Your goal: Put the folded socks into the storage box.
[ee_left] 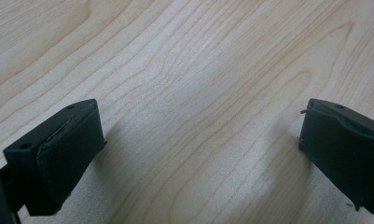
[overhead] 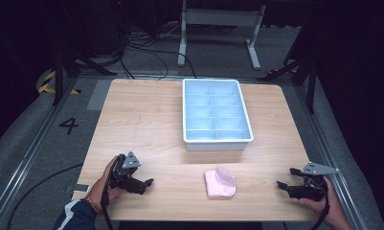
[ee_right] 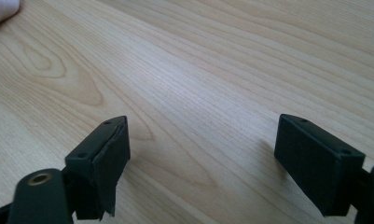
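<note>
Pink cloth [overhead: 220,183] between two open, low-held tools.

Both the left gripper [overhead: 149,182] and the right gripper [overhead: 281,185] are matte black with blocky, screw-holed jaws, a grey three-cornered plate on top and a trailing black cable, while the left forearm wears a dark blue sleeve [overhead: 74,216] with a white stripe.

One wooden table [overhead: 146,120], one white tray [overhead: 217,139] with perhaps ten compartments, one pink cloth [overhead: 220,183], two grippers, left [overhead: 148,182] and right [overhead: 279,185].
</note>
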